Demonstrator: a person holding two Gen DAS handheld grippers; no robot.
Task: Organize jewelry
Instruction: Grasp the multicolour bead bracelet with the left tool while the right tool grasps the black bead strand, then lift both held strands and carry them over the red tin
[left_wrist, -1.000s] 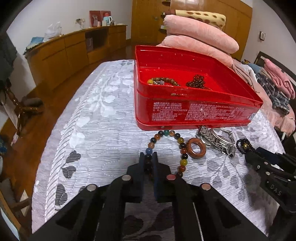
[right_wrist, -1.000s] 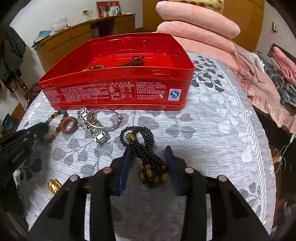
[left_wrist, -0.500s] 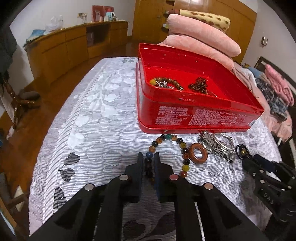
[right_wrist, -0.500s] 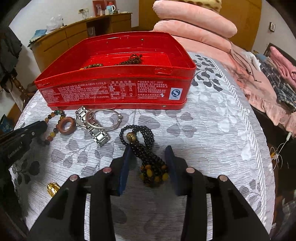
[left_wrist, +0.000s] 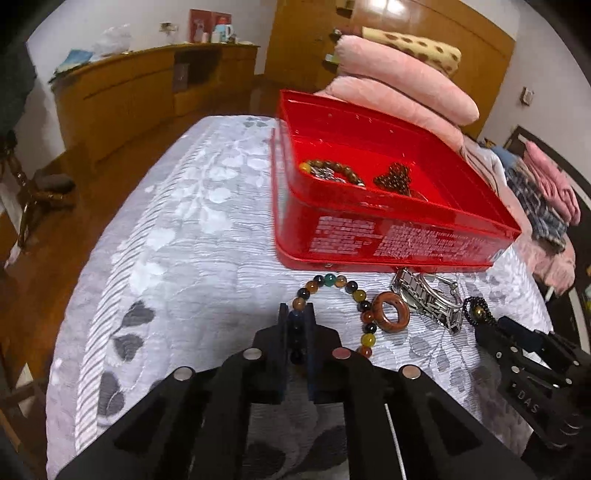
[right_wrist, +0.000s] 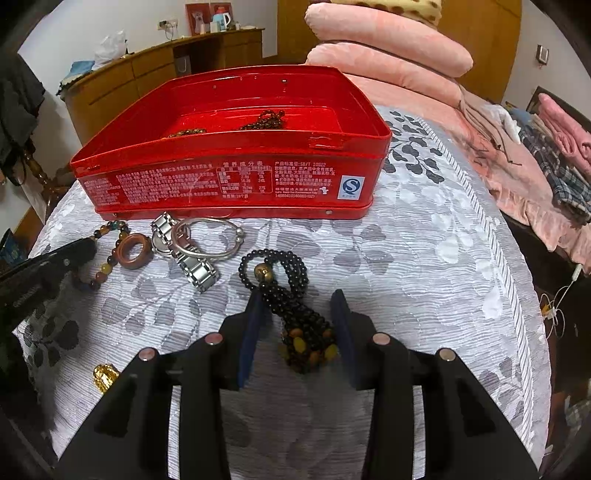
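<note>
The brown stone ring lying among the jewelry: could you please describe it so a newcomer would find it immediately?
Start at the red tin on the grey leaf-patterned bedspread. Loose pieces lie in front of its printed wall; the brown stone ring sits left of the steel watch, beside the multicoloured bead bracelet. It alone is one solid, thick, reddish-brown doughnut, not beads or metal links.

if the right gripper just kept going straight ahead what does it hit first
Probably the black bead strand already lying between the open right gripper fingers, loop end ahead; beyond that, the red tin wall. Depth is hard to judge.
</note>
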